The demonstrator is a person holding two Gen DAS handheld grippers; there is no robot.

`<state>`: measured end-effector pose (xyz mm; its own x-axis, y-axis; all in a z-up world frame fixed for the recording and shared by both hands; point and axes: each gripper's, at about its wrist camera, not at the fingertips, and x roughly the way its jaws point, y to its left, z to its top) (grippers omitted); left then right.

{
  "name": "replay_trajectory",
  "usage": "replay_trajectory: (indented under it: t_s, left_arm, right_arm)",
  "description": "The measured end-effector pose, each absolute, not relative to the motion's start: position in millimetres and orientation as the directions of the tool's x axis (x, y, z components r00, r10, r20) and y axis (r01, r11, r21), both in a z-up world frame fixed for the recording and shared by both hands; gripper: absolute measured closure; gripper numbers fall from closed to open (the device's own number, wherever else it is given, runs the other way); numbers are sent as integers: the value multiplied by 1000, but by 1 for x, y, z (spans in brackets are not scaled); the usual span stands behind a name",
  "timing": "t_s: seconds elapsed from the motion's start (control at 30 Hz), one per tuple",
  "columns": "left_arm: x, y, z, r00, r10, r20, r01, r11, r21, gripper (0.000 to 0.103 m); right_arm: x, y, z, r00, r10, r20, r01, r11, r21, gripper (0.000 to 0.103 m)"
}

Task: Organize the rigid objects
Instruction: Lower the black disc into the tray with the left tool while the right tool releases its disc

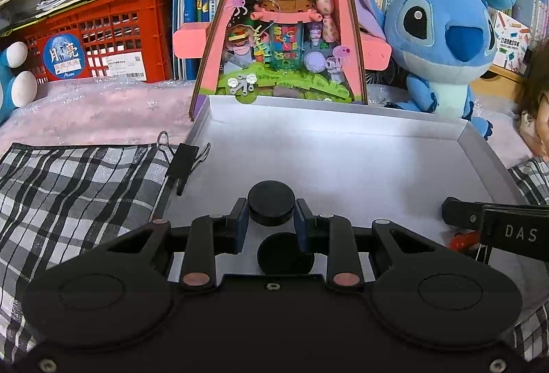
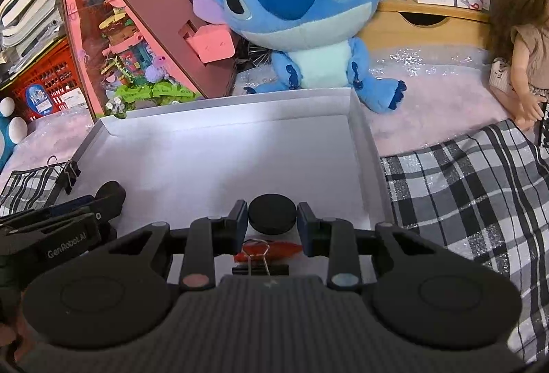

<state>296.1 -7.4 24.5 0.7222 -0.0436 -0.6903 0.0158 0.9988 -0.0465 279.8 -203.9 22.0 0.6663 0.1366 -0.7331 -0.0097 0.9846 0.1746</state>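
Observation:
A shallow white tray (image 1: pixel 343 146) lies on a plaid cloth. My left gripper (image 1: pixel 271 218) is shut on a black round disc (image 1: pixel 271 206), held just above the tray floor; its shadow lies below it. My right gripper (image 2: pixel 272 218) is shut on a second black disc (image 2: pixel 272 213) over the tray (image 2: pixel 240 150) near its right wall. Under the right gripper lie an orange clip-like piece (image 2: pixel 271 250) and a black binder clip (image 2: pixel 260 268). Another black binder clip (image 1: pixel 183 162) sits on the tray's left rim. The right gripper's finger shows at the left view's right edge (image 1: pixel 494 222).
A blue plush toy (image 1: pixel 442 40) and a pink triangular display box (image 1: pixel 284 30) stand behind the tray. A red crate (image 1: pixel 103 36), books and a doll (image 2: pixel 518 40) line the back. Plaid cloth (image 2: pixel 463 194) flanks the tray on both sides.

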Motion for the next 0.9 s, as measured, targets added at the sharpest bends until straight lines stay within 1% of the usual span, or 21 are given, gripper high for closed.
replay_trajectory:
  t_s: [0.4, 0.47, 0.53, 0.57, 0.6, 0.63, 0.73, 0.77, 0.9]
  left_arm:
    - [295, -8, 23, 729, -48, -683, 21, 999, -47, 76]
    - [292, -8, 25, 732, -57, -679, 28, 998, -53, 75]
    - [288, -7, 31, 742, -54, -668, 33, 998, -44, 68]
    - [285, -7, 36, 750, -56, -659, 38, 998, -41, 62]
    - [282, -7, 40, 758, -58, -650, 42, 998, -39, 59]
    - [279, -6, 44, 764, -59, -642, 46, 998, -37, 59]
    - [269, -5, 53, 773, -63, -632, 54, 998, -35, 51]
    - [265, -5, 56, 777, -70, -625, 61, 998, -36, 46]
    - [244, -3, 64, 794, -97, -601, 90, 995, -42, 32]
  right_arm:
    - [281, -204, 21, 662, 142, -736, -3, 982, 186, 67]
    - [281, -205, 22, 664, 147, -733, 1, 980, 198, 63]
    - [278, -208, 25, 673, 151, -724, 12, 977, 214, 61]
    - [276, -210, 27, 677, 156, -719, 11, 975, 222, 59]
    - [275, -212, 30, 682, 160, -713, 11, 973, 229, 51]
    - [273, -214, 32, 688, 160, -707, 12, 973, 232, 48]
    - [268, -219, 40, 703, 160, -693, 15, 971, 239, 48]
    - [265, -221, 42, 707, 167, -687, 11, 969, 248, 48]
    - [249, -224, 53, 731, 184, -657, -24, 969, 244, 39]
